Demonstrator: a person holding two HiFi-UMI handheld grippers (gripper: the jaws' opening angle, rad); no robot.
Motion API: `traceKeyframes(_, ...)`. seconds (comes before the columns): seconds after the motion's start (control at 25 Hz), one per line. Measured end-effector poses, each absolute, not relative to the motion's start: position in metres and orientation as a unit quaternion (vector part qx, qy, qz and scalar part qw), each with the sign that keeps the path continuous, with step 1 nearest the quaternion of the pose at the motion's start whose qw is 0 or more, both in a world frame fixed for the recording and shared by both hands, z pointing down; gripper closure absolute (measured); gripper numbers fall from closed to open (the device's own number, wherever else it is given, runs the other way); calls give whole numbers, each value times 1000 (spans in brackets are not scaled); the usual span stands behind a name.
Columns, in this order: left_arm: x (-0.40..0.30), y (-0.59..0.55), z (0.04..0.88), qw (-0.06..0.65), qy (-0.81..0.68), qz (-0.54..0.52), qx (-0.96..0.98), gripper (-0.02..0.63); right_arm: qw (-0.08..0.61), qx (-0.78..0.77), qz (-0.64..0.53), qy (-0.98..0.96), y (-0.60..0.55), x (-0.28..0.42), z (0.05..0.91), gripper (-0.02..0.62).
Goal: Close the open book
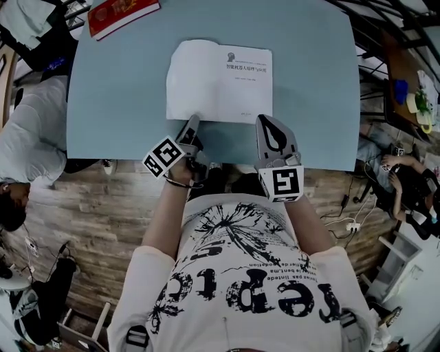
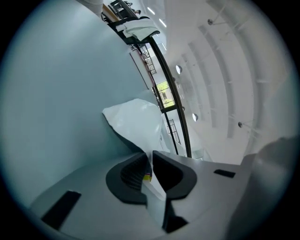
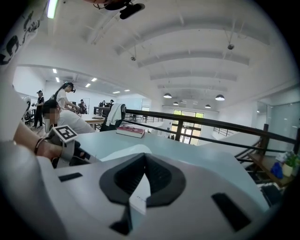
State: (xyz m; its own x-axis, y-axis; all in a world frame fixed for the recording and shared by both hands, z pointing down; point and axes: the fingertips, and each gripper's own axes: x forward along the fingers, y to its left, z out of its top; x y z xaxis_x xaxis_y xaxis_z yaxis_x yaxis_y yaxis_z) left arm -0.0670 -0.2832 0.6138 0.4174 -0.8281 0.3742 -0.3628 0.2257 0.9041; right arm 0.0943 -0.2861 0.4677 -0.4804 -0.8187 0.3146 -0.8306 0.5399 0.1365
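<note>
Smooth pale-blue table (image 1: 117, 103) bears the book (image 1: 230, 86) open flat by its near edge. Left gripper (image 1: 194, 119) pinches 1 thin, curling white page (image 2: 136, 123). Right gripper (image 1: 264, 119) is closed, empty, at the book's edge.

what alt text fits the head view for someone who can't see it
An open white paper book lies on a pale blue table, seen from above. The left gripper pinches its near edge and the right gripper reaches its near right corner. A closed red book sits far left.

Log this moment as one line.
left gripper: shut on page | right gripper: shut, at book edge | book: open on table
</note>
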Motion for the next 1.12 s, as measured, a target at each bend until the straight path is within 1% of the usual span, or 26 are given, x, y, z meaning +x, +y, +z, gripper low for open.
traceKeyframes(0.04, -68, -282, 614, 602, -504, -203, 586, 568, 175, 479, 15, -860, -285, 96, 467, 583)
traceKeyframes(0.24, -62, -279, 599, 581, -505, -215, 601, 583, 181, 474, 5, -862, -277, 107, 462, 583)
traceKeyframes(0.4, -49, -280, 583, 546, -514, -194, 633, 588, 176, 473, 5, -863, -275, 123, 460, 583)
traceKeyframes(0.68, -10, -280, 560, 471, -536, -109, 692, 587, 161, 469, 13, -868, -278, 158, 449, 583)
traceKeyframes(0.96, 22, -281, 563, 418, -550, -19, 723, 586, 146, 474, 26, -868, -287, 191, 447, 584)
traceKeyframes(1.12, 39, -283, 566, 381, -542, 54, 747, 586, 140, 476, 35, -867, -292, 201, 444, 584)
